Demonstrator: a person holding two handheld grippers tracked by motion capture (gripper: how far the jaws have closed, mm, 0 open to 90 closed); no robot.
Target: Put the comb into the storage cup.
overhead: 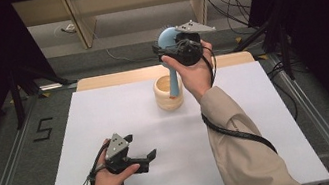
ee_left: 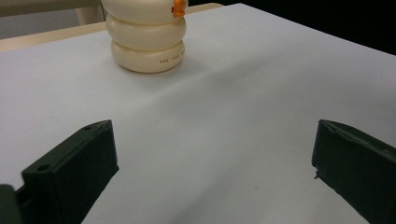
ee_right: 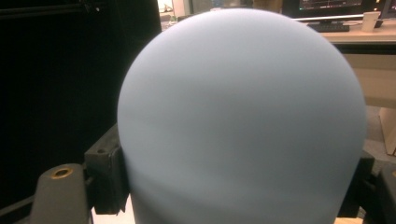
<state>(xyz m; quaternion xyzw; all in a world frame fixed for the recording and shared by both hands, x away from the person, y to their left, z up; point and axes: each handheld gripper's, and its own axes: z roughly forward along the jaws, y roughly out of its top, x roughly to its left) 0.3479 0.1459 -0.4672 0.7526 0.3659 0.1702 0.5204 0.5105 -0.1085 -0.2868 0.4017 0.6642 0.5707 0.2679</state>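
Nearest the person, the left claw [overhead: 144, 157] lay low on the white bench [overhead: 259, 122], jaws wide apart and empty, wrist level, pointing across it. Farther off, the right claw [overhead: 168, 46] was raised, clamped on the blue brush [overhead: 165, 39] by its head, handle hanging into the cream holder [overhead: 169, 96]. A skewed lift could probably snag the handle on the rim and tip the holder.

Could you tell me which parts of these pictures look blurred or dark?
Right gripper view: the blue brush sits too close, soft and featureless, with black at left. Left gripper view: the cream holder is slightly soft. High view: evenly lit table, dark sides.
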